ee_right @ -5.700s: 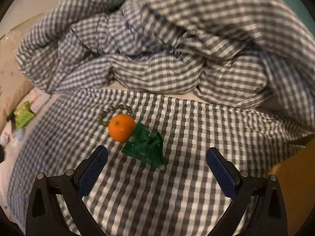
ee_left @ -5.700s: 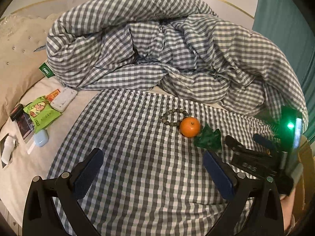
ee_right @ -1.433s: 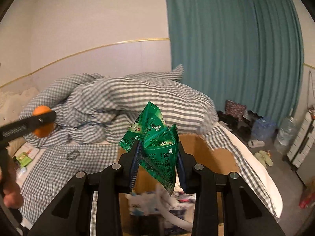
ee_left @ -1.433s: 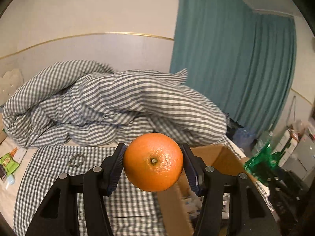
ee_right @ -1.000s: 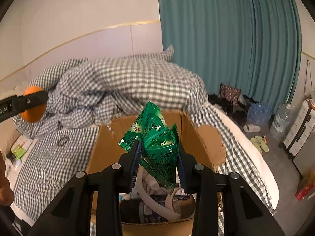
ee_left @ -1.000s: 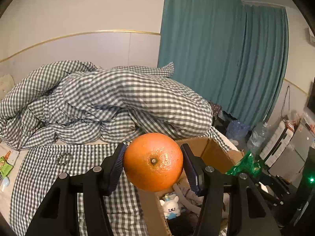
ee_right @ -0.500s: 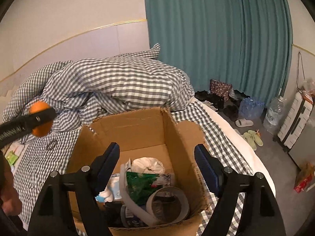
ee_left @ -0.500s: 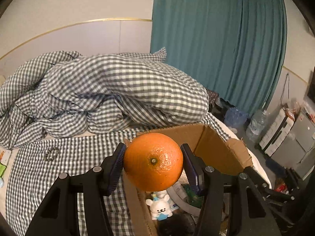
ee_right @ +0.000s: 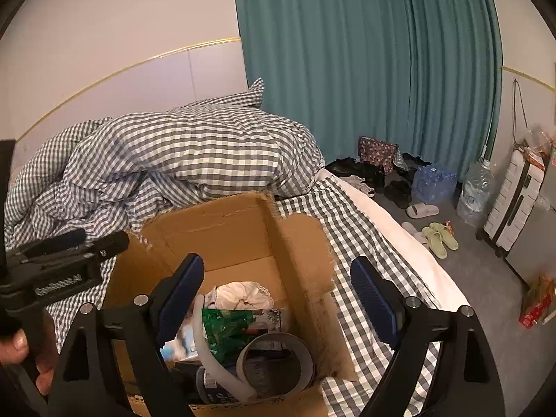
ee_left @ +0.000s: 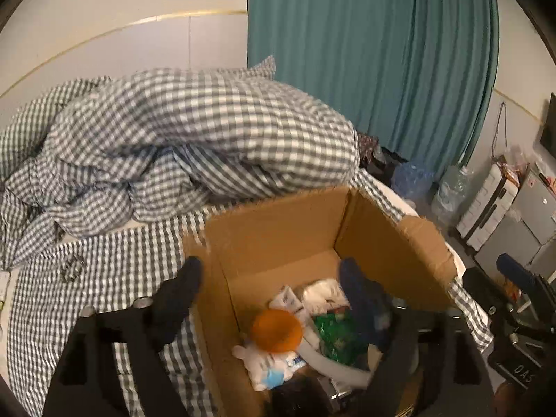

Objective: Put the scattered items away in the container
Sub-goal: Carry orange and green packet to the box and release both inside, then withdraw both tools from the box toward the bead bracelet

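The cardboard box (ee_left: pixel 278 229) sits open on the gingham bed (ee_left: pixel 104 278) to catch drops. Both tongs, left gripper (ee_left: pixel 267 286) and right gripper (ee_right: pixel 278 286), have just been opening: wide, empty. At six o'clock inside, blurred round orange (ee_left: pixel 276 330); crinkly green packet (ee_right: pixel 226 330) beside it.

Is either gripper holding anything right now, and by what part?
Nothing is held. The left gripper and right gripper have just been opening; the orange and green packet lie in the cardboard box.
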The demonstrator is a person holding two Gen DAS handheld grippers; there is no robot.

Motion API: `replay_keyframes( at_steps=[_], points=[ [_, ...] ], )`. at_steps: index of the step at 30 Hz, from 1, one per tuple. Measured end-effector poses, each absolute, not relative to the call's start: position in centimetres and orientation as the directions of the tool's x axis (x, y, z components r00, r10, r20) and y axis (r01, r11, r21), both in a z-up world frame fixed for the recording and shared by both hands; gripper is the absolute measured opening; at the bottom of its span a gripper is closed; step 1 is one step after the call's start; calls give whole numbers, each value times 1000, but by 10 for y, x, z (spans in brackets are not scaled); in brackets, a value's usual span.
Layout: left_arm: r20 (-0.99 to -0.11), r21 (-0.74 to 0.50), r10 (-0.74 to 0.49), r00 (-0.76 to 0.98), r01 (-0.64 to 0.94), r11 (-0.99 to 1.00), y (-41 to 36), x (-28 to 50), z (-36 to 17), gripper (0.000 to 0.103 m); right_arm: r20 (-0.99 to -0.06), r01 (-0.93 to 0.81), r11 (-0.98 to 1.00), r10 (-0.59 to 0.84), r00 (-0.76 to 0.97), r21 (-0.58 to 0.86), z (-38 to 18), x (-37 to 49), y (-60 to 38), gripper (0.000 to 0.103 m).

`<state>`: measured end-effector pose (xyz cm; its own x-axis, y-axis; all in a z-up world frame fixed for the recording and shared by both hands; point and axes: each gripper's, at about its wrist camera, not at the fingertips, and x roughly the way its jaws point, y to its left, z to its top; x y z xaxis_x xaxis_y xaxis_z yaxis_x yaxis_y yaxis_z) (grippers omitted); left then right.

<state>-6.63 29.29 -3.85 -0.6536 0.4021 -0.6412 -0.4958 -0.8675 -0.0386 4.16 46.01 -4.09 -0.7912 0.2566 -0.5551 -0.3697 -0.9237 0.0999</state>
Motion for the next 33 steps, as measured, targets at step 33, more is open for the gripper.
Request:
replay_keyframes(
  at_steps=[33],
  points=[
    [-602,-53,96,-793,-80,-995,14,-132,-40,103,-488,-66,-998,55,-871,6,-5,-47,251,103]
  ],
)
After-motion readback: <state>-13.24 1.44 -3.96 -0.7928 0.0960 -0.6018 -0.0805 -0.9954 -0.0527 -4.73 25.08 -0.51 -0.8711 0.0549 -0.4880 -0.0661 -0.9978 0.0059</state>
